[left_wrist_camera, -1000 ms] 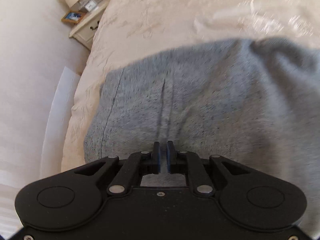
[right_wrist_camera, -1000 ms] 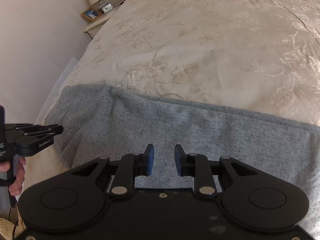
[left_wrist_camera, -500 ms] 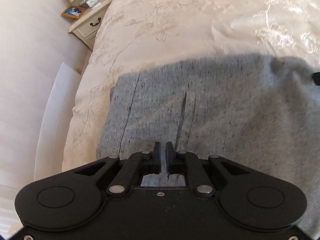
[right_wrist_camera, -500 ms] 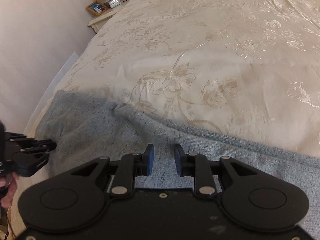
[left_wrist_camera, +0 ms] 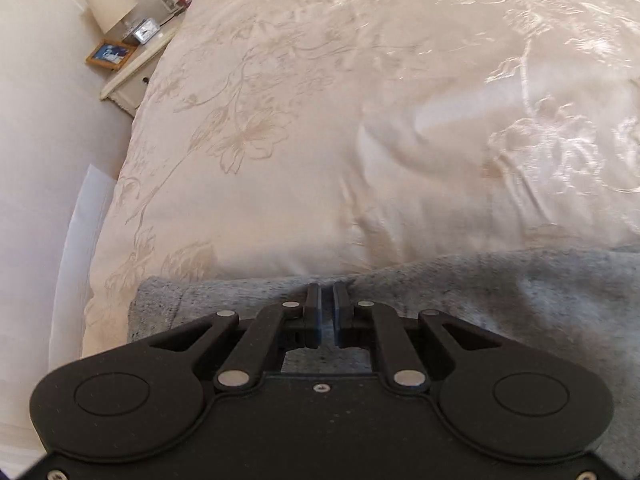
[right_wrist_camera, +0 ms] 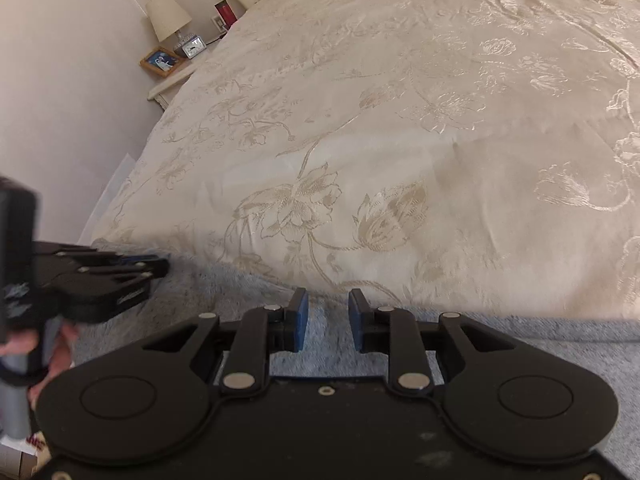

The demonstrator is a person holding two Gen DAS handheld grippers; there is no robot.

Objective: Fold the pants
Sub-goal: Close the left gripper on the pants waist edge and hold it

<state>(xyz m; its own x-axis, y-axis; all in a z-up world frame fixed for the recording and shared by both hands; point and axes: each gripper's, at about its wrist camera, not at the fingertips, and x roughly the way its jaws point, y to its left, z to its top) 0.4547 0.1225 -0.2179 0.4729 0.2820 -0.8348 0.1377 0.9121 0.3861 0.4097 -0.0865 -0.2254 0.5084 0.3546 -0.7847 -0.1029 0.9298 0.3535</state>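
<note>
pants (left_wrist_camera: 520, 304): grey, on bed | left hand-held gripper (left_wrist_camera: 326, 314): angled down, clenched on pants edge | right hand-held gripper (right_wrist_camera: 325, 320): angled down, released

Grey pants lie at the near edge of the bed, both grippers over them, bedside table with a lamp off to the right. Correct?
Not quite: the bedside table with the lamp is at upper left, not right, as the right wrist view shows. The grey pants do lie along the bed's near edge, under the left gripper and right gripper.

Both my wrist cameras look steeply down along my fingers, close over the bed's (left_wrist_camera: 360, 140) near edge; both share the nightstand (right_wrist_camera: 168, 84) corner.
</note>
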